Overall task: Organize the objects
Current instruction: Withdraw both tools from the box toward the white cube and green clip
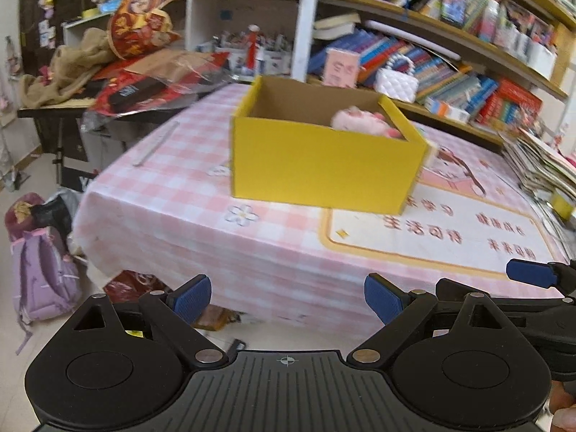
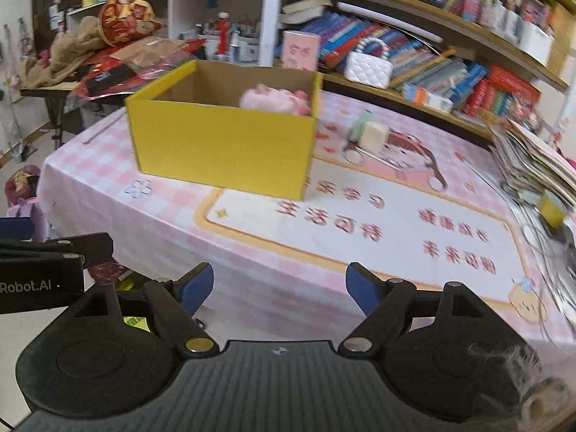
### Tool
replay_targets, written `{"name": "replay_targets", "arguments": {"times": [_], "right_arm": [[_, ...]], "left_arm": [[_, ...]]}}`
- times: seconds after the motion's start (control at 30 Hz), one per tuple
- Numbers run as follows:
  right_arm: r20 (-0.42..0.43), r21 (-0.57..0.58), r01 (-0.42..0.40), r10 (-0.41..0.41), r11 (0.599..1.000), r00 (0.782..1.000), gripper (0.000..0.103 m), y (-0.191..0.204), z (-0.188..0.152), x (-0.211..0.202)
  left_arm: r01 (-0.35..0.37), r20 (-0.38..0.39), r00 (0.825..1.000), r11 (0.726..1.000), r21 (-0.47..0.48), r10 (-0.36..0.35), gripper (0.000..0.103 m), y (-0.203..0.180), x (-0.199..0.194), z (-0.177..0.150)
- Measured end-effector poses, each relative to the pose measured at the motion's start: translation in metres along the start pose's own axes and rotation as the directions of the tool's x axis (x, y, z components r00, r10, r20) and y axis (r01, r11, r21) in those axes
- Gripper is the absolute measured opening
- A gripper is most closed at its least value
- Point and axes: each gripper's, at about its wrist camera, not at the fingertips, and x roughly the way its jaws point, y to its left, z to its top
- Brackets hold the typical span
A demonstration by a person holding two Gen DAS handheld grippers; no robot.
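— How does the left hand-held gripper stand?
— Jaws wide apart, blue pads bare, tilted downward.
— And the right hand-held gripper?
— Just beside it, also spread with nothing between, same downward tilt.

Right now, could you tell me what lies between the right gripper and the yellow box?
Only bare pink tablecloth separates the right gripper from the yellow box, in the right wrist view.

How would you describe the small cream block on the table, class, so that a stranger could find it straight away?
Start at the table with the pink checked cloth and find the big yellow box on it. Just to the right of the box, on the cartoon print, sits the cream block. It is pale and cube-like, with a green item right beside it.
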Motion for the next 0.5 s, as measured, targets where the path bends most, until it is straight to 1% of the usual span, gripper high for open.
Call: {"name": "replay_targets", "arguments": {"times": [0.3,0.5], "right_arm": [[-0.03,0.096,0.083,-0.081,0.992,0.996,0.081,-0.033,-0.018,-0.008],[-0.045,0.178,0.147,-0.141,0.973,0.989,0.081,-0.059,-0.027,-0.015]], "left_arm": [[0.077,-0.033,0.997,0.993,0.094,-0.074,0.094,-0.038,0.009,0.0],[0.144,-0.05,0.989,0.975,0.167,-0.138,0.094,-0.066,0.014,0.003]]}}
